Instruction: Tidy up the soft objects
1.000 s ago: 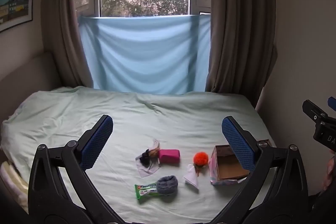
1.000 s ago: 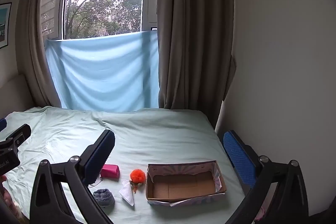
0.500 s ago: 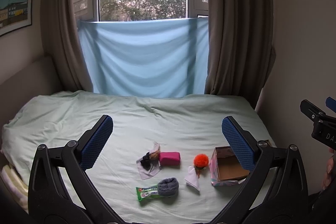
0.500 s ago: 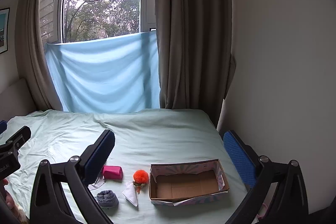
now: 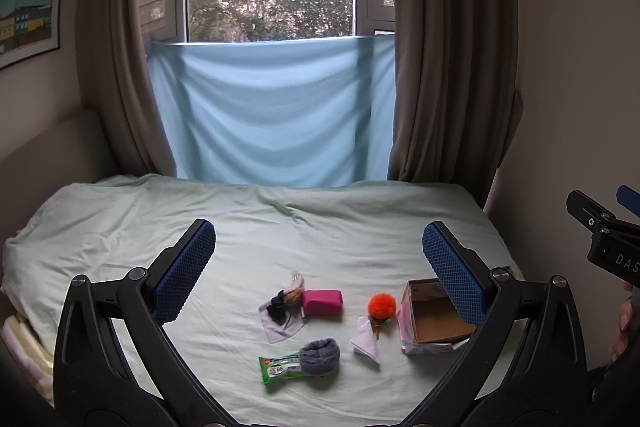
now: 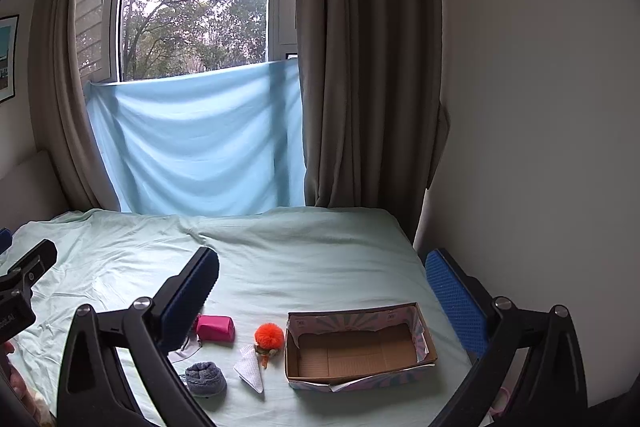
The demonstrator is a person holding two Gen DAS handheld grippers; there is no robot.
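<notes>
Soft items — an orange pompom (image 5: pixel 382 305), pink pouch (image 5: pixel 322 302) and gray sock roll (image 5: pixel 319 356) — lie on the bed (image 5: pixel 280 239) beside an empty cardboard box (image 6: pixel 356 347). Both grippers (image 5: pixel 318 251) (image 6: pixel 322 281) hover, fingers apart. Light, squashy things likely take a gentle mid-body pinch.

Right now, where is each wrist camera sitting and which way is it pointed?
Left wrist: sits on the left gripper, held above the bed's near end, facing the window; its open fingers frame the pink pouch, grey sock roll and wipes pack; the right gripper pokes in at right.
Right wrist: sits on the right gripper, further right, facing the curtain and wall, over the cardboard box; fingers open.
Shared: the box, orange pompom, pouch, sock roll.
</notes>
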